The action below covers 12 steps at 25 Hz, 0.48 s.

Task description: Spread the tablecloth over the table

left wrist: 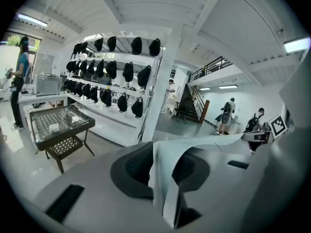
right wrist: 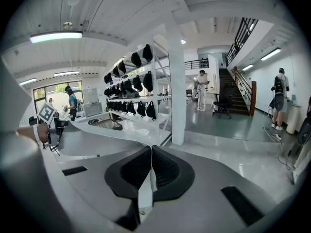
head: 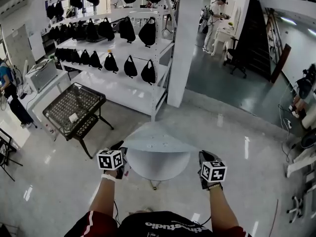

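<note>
A pale grey tablecloth (head: pixel 158 138) hangs stretched between my two grippers above a small round white table (head: pixel 158 169). In the head view my left gripper (head: pixel 121 152) is at the cloth's left corner and my right gripper (head: pixel 203 158) at its right corner. In the left gripper view the left gripper (left wrist: pixel 165 165) has its jaws apart; a curled edge of the tablecloth (left wrist: pixel 204 142) lies loosely between the dark pads without being pressed. In the right gripper view the right gripper (right wrist: pixel 150 168) pinches a thin fold of the tablecloth (right wrist: pixel 112 132) tight between its pads.
A black mesh side table (head: pixel 74 107) stands at the left. Behind it are white shelves with several black bags (head: pixel 113 58) and a white pillar (head: pixel 187 43). People stand at the far right (head: pixel 215 19) and far left (head: pixel 10 90). White furniture legs (head: pixel 301 162) stand at the right.
</note>
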### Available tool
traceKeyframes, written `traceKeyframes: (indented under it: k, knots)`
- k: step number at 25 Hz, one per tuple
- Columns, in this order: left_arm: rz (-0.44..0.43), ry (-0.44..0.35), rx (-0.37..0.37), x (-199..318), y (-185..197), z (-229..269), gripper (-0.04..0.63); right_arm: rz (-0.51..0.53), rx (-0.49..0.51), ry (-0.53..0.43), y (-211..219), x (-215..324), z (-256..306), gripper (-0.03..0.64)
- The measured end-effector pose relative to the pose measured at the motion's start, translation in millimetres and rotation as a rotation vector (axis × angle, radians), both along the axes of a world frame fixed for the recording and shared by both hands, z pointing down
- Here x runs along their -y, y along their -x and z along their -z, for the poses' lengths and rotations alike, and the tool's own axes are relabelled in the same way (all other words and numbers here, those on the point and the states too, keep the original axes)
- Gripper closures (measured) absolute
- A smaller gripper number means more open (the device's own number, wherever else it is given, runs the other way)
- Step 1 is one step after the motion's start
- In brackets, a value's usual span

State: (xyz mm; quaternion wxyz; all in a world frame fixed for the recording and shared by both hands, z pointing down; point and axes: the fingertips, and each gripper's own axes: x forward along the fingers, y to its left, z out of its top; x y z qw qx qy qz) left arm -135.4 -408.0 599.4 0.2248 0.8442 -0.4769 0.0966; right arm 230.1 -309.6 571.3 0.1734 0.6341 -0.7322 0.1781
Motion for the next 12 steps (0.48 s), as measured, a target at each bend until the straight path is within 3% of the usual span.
traceKeyframes:
  k: [12]
  knots:
    - [0.036,0.083,0.068,-61.6,5.2,-16.4,0.472,0.025,0.148,0.020,-11.7,-3.7,0.1,0.589]
